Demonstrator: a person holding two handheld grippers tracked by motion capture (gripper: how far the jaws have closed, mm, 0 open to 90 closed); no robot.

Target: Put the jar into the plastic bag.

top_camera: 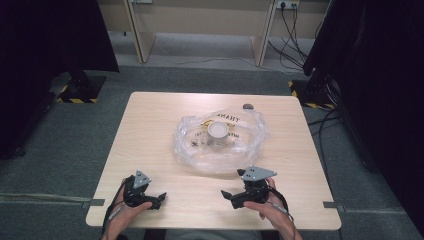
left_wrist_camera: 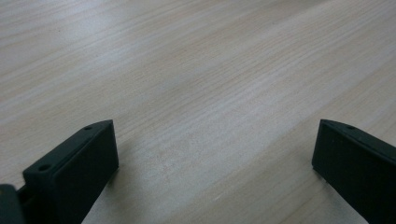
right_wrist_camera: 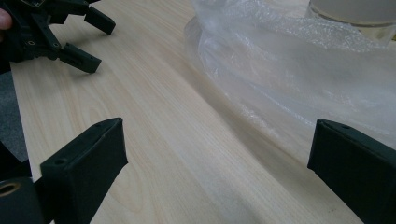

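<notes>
A crumpled clear plastic bag (top_camera: 220, 142) lies in the middle of the light wooden table (top_camera: 150, 130). Inside it stands a small jar with a white lid (top_camera: 218, 131). My left gripper (top_camera: 159, 201) rests near the front edge at the left, jaws open and pointing right. My right gripper (top_camera: 229, 198) rests near the front edge at the right, open and pointing left, just in front of the bag. In the left gripper view the gripper (left_wrist_camera: 215, 126) is open over bare wood. The right gripper view has its gripper (right_wrist_camera: 218, 125) open, the bag (right_wrist_camera: 303, 70) and jar (right_wrist_camera: 355, 14) beyond, and the left gripper (right_wrist_camera: 70, 32) far off.
A small dark round object (top_camera: 248, 106) lies on the table behind the bag at the back right. Black curtains flank the table on both sides. Cables (top_camera: 325, 120) run over the floor at the right. Bare tabletop lies between the two grippers.
</notes>
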